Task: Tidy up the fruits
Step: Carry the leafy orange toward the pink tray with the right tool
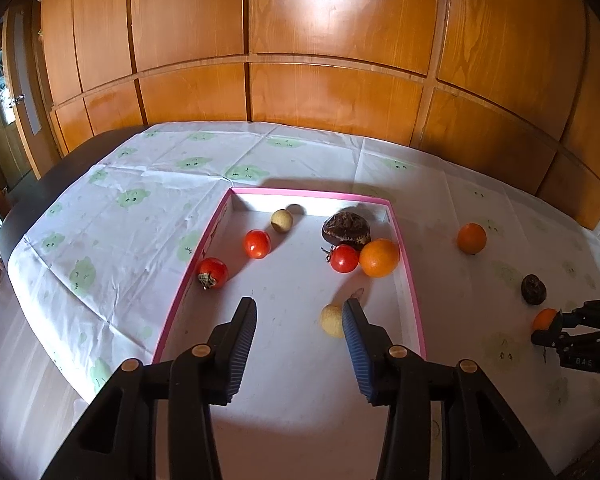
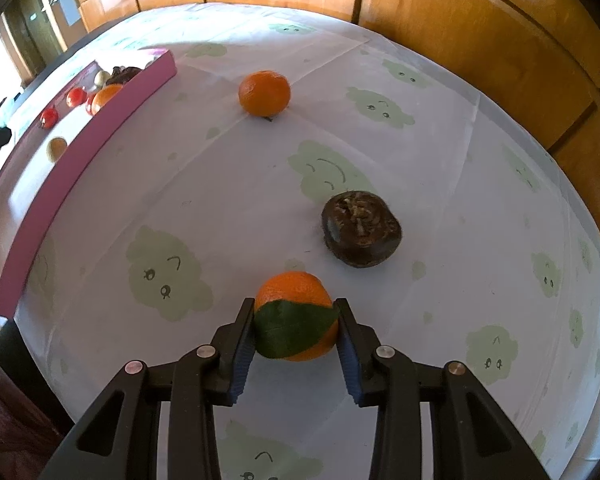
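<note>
Currently the right claw [image 2: 296,322] grips the leafed orange [image 2: 300,312] across its middle, a finger on either side, so the round fruit should not roll free. It sits low over the surface [image 2: 220,208]. Ahead and right lies a dark fruit [image 2: 361,229]; further ahead, a second orange [image 2: 265,92]. The pink-rimmed tray [image 2: 80,148], well to the left, is the probable destination. The left claw [image 1: 300,312] hangs wide and empty over that tray, a pale fruit [image 1: 332,320] beside its right finger.
</note>
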Demonstrator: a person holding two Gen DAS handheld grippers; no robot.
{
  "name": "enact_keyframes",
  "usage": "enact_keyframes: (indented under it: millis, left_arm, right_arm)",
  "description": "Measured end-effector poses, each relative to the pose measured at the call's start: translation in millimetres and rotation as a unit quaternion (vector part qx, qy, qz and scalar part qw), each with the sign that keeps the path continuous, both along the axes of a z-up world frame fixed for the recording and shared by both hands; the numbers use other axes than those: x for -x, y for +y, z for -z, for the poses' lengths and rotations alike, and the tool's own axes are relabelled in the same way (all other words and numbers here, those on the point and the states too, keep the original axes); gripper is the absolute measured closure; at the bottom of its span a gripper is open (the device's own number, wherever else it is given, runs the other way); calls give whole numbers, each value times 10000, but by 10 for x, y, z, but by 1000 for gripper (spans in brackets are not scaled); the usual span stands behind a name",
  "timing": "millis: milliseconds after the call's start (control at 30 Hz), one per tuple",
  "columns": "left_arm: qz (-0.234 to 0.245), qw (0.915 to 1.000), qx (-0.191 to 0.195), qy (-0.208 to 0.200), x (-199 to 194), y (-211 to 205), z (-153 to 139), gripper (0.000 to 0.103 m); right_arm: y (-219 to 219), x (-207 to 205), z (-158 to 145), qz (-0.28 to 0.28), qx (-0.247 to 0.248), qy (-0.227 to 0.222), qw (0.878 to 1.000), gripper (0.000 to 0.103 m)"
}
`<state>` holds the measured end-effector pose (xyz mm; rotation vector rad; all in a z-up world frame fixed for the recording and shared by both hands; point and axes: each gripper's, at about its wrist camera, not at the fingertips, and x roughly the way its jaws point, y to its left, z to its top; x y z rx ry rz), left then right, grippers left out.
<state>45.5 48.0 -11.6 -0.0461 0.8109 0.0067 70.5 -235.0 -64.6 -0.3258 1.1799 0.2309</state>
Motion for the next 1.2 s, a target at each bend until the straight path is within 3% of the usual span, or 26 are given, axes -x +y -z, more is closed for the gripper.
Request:
enact_keyframes:
  millis: [567,1200]
  left_arm:
    - [-28,9998,169,-70,23,97,31,58]
    - [-232,9991,342,-69,61,319,86,58]
  right_arm:
    - [108,-71,-9,220,79,185,9996,66]
    - [1104,-138,-416,-390,-994,-265,9939,66]
